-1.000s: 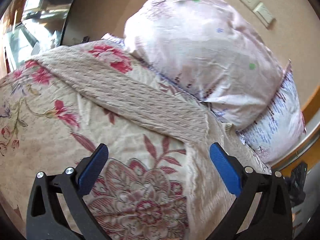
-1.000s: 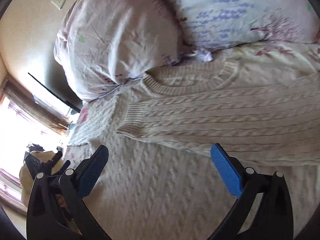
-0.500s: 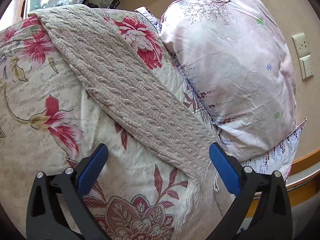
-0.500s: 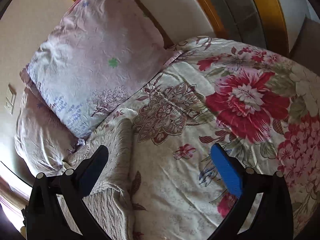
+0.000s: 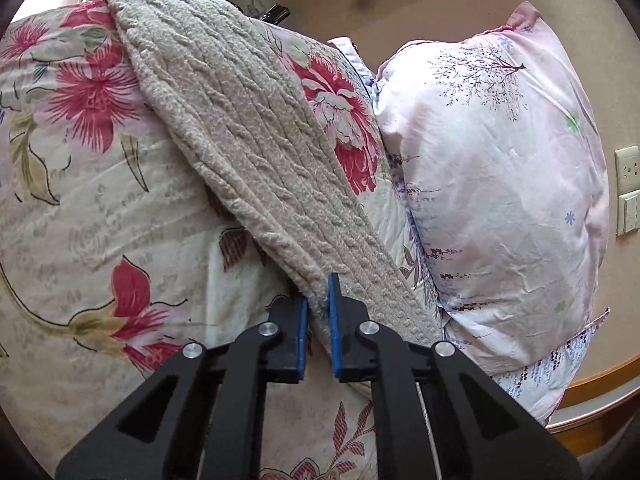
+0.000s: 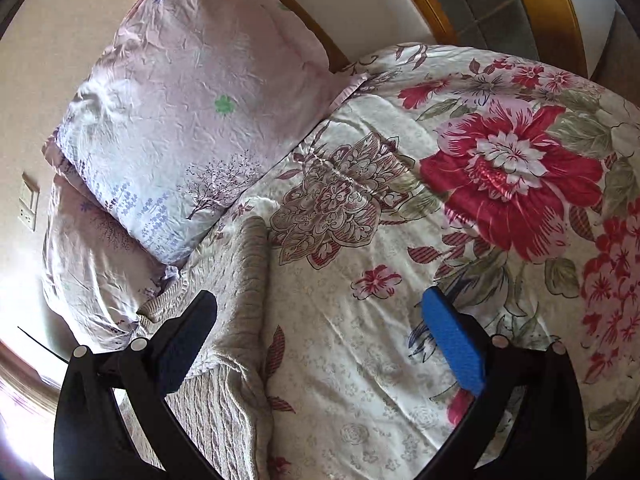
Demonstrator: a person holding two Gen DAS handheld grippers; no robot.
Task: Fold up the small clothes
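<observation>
A beige cable-knit sweater lies on a floral bedspread. In the left wrist view its long sleeve (image 5: 248, 148) stretches from the upper left down to my left gripper (image 5: 318, 312), which is shut on the sleeve's near edge. In the right wrist view the sweater (image 6: 236, 320) lies at the lower left, its folded sleeve running up toward the pillows. My right gripper (image 6: 320, 344) is open and empty, held above the bedspread with its left finger over the sweater.
The floral bedspread (image 6: 500, 168) covers the bed. Two pink pillows (image 6: 192, 112) lean at the head of the bed, also seen in the left wrist view (image 5: 500, 184). A wooden headboard (image 6: 436, 4) and wall sockets (image 5: 628, 168) lie behind.
My left gripper moved in along the sleeve and shut on its edge. My right gripper swung away from over the sweater body toward the bedspread and stayed open.
</observation>
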